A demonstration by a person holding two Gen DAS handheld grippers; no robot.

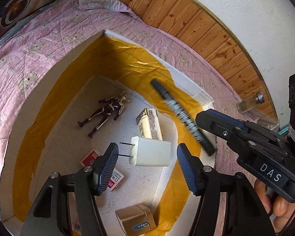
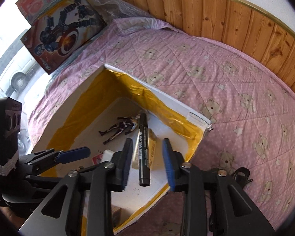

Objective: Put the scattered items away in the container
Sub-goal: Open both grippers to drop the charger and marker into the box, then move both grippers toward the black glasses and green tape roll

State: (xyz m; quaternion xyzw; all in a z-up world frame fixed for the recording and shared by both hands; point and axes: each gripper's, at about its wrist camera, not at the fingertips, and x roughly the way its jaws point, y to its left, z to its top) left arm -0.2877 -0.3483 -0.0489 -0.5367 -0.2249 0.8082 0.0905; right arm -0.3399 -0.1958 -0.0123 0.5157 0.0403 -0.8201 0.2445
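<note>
Right gripper [image 2: 147, 163] jaws apart, black marker [image 2: 143, 151] loose between, above box [image 2: 186, 110]

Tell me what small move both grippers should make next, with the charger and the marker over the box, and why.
Probably lift both straight up and out of the box. The left gripper is open, its fingers apart from the white charger, and the right gripper is open with the black marker blurred between its fingers. Both items look released over the box, so nothing is left to hold.
</note>
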